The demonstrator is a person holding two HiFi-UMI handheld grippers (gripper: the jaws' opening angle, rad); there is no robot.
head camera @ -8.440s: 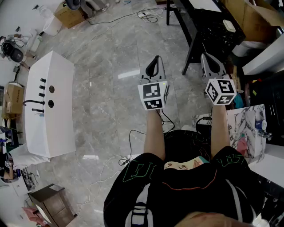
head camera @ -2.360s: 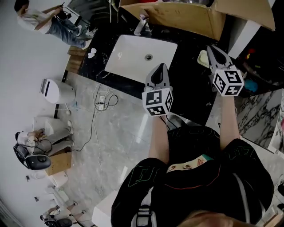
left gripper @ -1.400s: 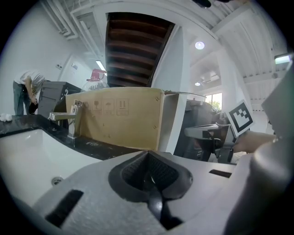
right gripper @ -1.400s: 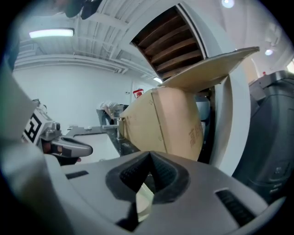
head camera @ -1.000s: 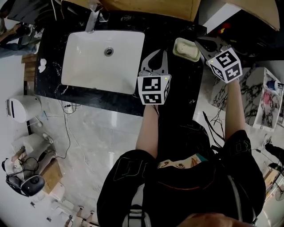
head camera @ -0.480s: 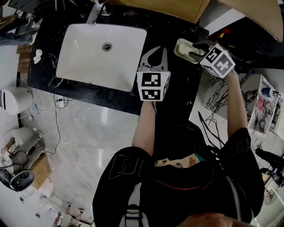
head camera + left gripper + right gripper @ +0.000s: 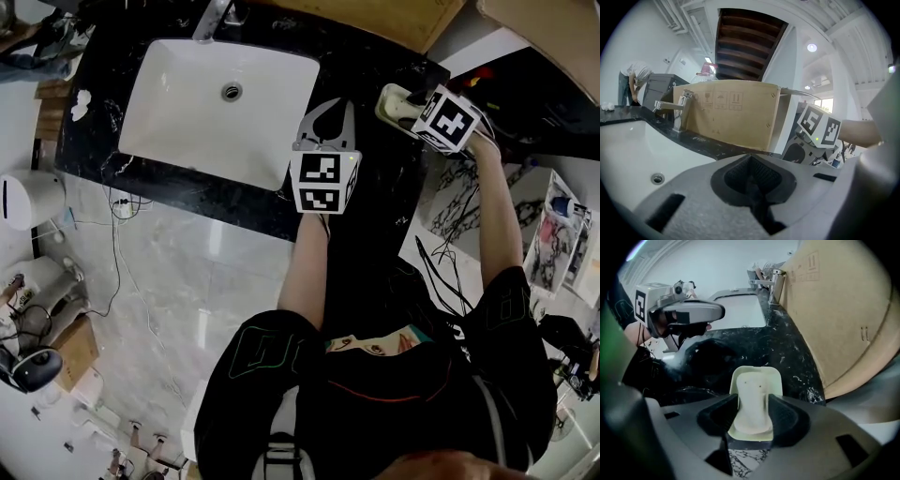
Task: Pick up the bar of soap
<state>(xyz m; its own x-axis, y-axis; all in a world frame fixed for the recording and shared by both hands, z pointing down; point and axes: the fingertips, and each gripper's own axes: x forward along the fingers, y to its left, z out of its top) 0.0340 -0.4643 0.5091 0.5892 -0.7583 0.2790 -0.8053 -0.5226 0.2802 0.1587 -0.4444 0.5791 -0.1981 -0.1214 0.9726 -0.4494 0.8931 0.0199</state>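
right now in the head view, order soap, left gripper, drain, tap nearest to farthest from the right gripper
1. soap, between the right gripper's jaws, which have just been opening
2. left gripper, to its left
3. drain, in the sink
4. tap, top left

Black short-sleeved T-shirt (image 7: pixel 375 412), green outlined print on each sleeve (image 7: pixel 264 361), thin orange line across the chest, pale grey left gripper (image 7: pixel 328 108) and right gripper (image 7: pixel 753 414), dark ribbed pads (image 7: pixel 788 416), white cube (image 7: pixel 324 183) with black square markers on each.
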